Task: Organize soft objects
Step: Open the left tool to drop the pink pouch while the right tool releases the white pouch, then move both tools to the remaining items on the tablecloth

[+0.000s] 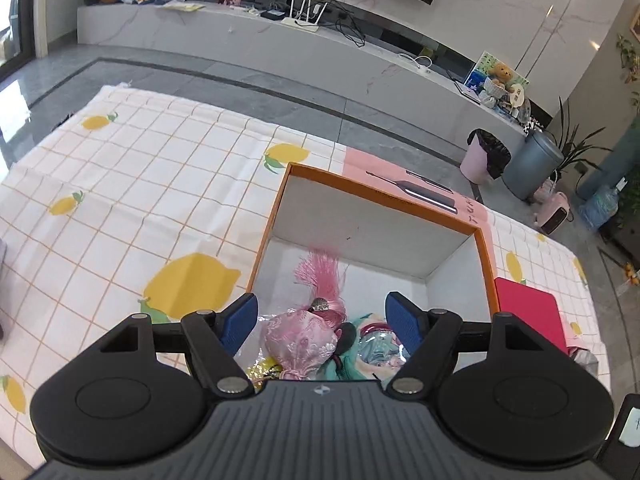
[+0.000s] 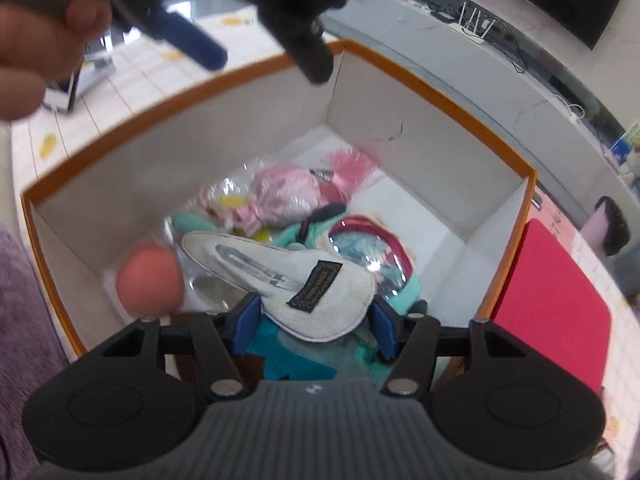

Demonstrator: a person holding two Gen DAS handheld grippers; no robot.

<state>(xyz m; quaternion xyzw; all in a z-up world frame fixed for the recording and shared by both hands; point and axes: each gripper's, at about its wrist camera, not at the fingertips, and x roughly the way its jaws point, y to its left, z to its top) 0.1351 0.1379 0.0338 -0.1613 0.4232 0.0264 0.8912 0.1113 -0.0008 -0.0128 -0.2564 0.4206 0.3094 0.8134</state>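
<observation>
Now: right gripper (image 2: 314,316) clamped on fuzzy white pouch (image 2: 280,276) | left gripper (image 1: 322,322) apart, empty | orange-rimmed cardboard box (image 2: 472,128), far half bare | satin pink pouch (image 1: 298,340)

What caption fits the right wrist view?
Right gripper holds a white plush piece over the orange-rimmed box.

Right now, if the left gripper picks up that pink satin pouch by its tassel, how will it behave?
The pink satin pouch would probably dangle and swing, since its tassel is loose thread. The shiny fabric may slip. It looks light and soft.
</observation>
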